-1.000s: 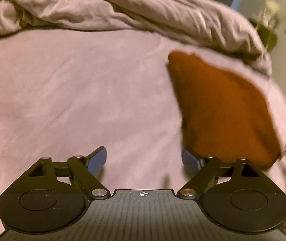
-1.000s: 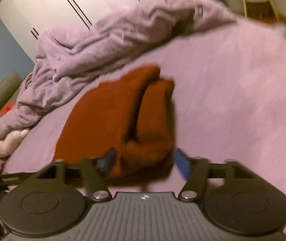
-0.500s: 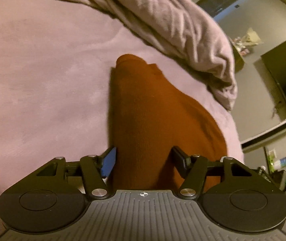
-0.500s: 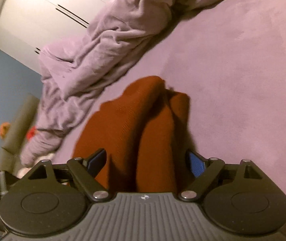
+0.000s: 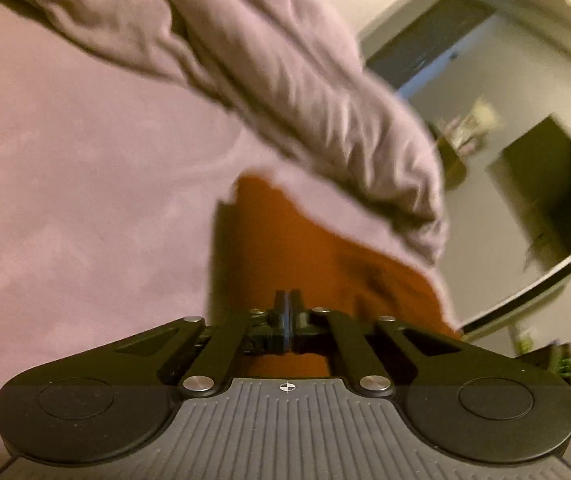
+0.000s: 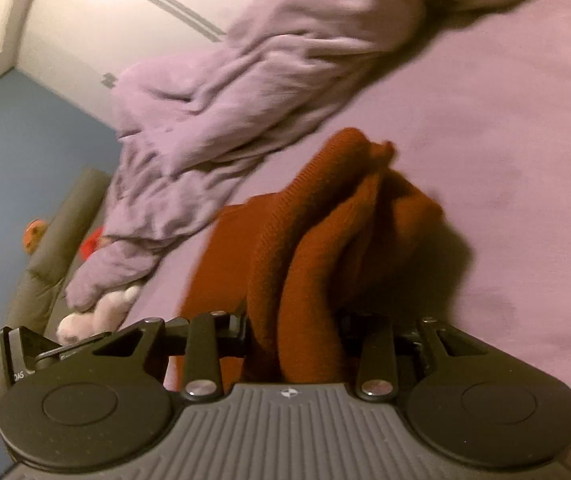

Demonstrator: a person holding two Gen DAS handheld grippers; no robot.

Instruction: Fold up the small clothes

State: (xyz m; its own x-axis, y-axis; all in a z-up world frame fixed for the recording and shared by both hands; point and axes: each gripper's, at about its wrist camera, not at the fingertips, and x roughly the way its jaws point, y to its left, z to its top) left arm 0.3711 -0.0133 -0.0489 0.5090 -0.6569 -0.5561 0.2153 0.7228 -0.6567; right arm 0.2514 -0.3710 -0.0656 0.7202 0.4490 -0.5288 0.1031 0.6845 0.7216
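Rust-brown garment (image 6: 325, 248), a knitted piece, lies on a bed with a mauve sheet (image 6: 505, 140), just in front of a rumpled mauve blanket (image 6: 245, 80) heaped along the far side. Right wrist view: the right gripper (image 6: 295, 332) has just been closing, and its jaws now press from both sides on a thick bunch of folded layers of the garment, which rises between them; the remainder spreads flat on the sheet to the left. Left wrist view: the left gripper (image 5: 288, 312) has likewise just been closing, and its jaws stand together over the same garment (image 5: 285, 248); whether cloth is pinched between them cannot be told. Beyond the bed's edge, a pale plush toy (image 6: 97, 312) and a dark screen (image 5: 557, 188) appear, both blurred.
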